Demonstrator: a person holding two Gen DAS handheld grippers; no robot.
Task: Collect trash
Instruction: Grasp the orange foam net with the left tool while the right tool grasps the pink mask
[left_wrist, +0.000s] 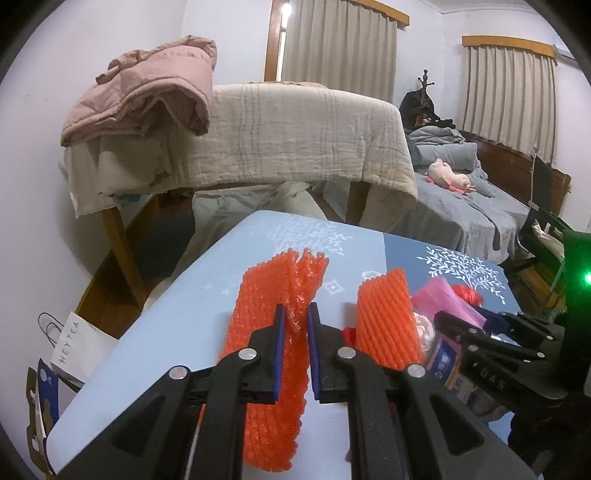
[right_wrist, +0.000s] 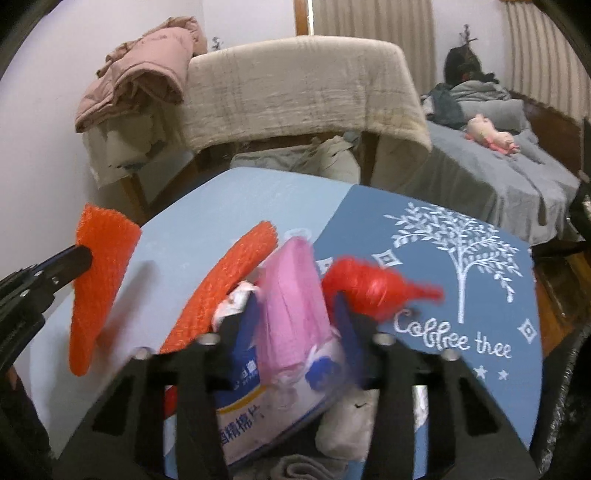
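My left gripper is shut on an orange foam net sleeve and holds it above the blue table; the sleeve also shows in the right wrist view. My right gripper is shut on a bundle of trash: a pink wrapper, a blue and white cotton-pad packet, a second orange foam net and a red plastic net. The bundle shows at the right in the left wrist view.
The table top has a white tree print and lettering. Behind it stand a cloth-draped rack with a pink jacket, and a bed at the right. A white paper bag sits on the floor at the left.
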